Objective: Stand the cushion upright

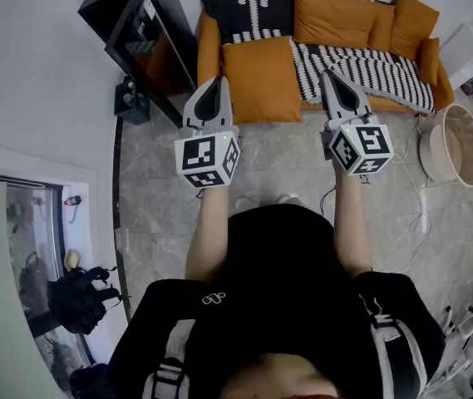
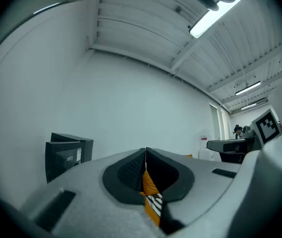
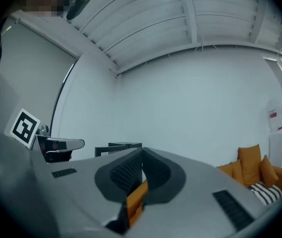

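Note:
An orange square cushion (image 1: 261, 77) lies flat on the left part of the orange sofa (image 1: 207, 52), partly over a black-and-white striped blanket (image 1: 361, 69). My left gripper (image 1: 217, 81) is held level in front of the cushion's left edge, shut and empty. My right gripper (image 1: 329, 75) is level too, shut and empty, in front of the blanket to the cushion's right. In the left gripper view the closed left gripper (image 2: 145, 150) shows a sliver of orange and stripes below its tips. The right gripper view shows the shut right gripper (image 3: 141, 152).
Other orange cushions (image 1: 336, 19) lean upright against the sofa back. A black cabinet with a screen (image 1: 149, 44) stands left of the sofa, a small black box (image 1: 130, 102) beside it. A round beige basket (image 1: 452, 144) and cables lie on the floor at right.

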`<state>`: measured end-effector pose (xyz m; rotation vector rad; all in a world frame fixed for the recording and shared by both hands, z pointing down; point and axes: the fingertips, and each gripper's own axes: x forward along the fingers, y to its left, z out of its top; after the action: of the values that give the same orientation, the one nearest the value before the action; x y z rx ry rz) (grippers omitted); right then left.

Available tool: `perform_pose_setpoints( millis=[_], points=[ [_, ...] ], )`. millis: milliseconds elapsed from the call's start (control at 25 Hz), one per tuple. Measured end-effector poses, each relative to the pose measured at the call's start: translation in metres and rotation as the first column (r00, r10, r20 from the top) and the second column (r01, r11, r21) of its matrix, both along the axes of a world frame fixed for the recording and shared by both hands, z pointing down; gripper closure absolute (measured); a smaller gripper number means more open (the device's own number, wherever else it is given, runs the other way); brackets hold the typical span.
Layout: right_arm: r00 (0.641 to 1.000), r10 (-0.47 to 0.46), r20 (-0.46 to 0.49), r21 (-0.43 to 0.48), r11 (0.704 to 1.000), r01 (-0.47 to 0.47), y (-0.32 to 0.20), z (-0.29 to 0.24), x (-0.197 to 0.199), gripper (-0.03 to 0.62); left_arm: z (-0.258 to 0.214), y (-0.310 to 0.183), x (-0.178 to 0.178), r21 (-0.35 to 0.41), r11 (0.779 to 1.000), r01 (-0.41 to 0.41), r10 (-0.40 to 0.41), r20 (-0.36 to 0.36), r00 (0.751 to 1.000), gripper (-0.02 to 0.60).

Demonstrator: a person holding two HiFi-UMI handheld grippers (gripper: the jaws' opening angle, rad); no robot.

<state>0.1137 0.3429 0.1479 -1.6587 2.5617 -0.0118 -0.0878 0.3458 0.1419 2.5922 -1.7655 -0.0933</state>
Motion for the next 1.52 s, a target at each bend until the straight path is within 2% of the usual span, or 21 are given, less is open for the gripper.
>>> perform_pose_setpoints(
  millis=[200, 600, 920, 1040, 1200, 1400, 1520],
  points=[
    [1.000, 0.018, -0.009, 0.026, 1.000, -0.017, -0.005, -0.003, 0.006, 0.583, 0.005, -0.006, 0.002, -0.014, 1.000, 0.009, -0.009, -0.003, 1.000, 0.571],
    [1.000, 0.026, 0.011, -0.007, 1.000, -0.026, -0.023, 0.011, 0.028, 0.582, 0.023, -0.017, 0.011, -0.052, 0.998, 0.035, -0.036, -0.010, 0.999, 0.571],
    [1.000, -0.020, 0.016, -0.020, 1.000, 0.021, -0.039, 0.022, 0.041, 0.582, 0.039, -0.029, 0.025, -0.079, 0.995, 0.055, -0.056, -0.003, 0.998, 0.571],
    [1.000, -0.014, -0.003, -0.029, 0.999, 0.014, -0.044, 0.031, 0.053, 0.582, 0.057, -0.036, 0.016, -0.122, 0.988, 0.090, -0.091, 0.002, 0.996, 0.571],
    [1.000, -0.021, 0.018, -0.067, 0.997, 0.022, -0.058, 0.051, 0.057, 0.582, 0.074, -0.040, -0.005, -0.164, 0.974, 0.156, -0.156, 0.010, 0.988, 0.571],
    [0.995, -0.096, 0.008, -0.075, 0.992, 0.096, -0.076, 0.057, 0.036, 0.582, 0.073, -0.060, 0.001, -0.150, 0.979, 0.136, -0.135, 0.017, 0.991, 0.571],
    [0.995, -0.099, 0.010, -0.078, 0.992, 0.100, -0.098, 0.061, 0.036, 0.582, 0.074, -0.087, 0.009, -0.146, 0.983, 0.107, -0.106, 0.014, 0.994, 0.571]
  ],
)
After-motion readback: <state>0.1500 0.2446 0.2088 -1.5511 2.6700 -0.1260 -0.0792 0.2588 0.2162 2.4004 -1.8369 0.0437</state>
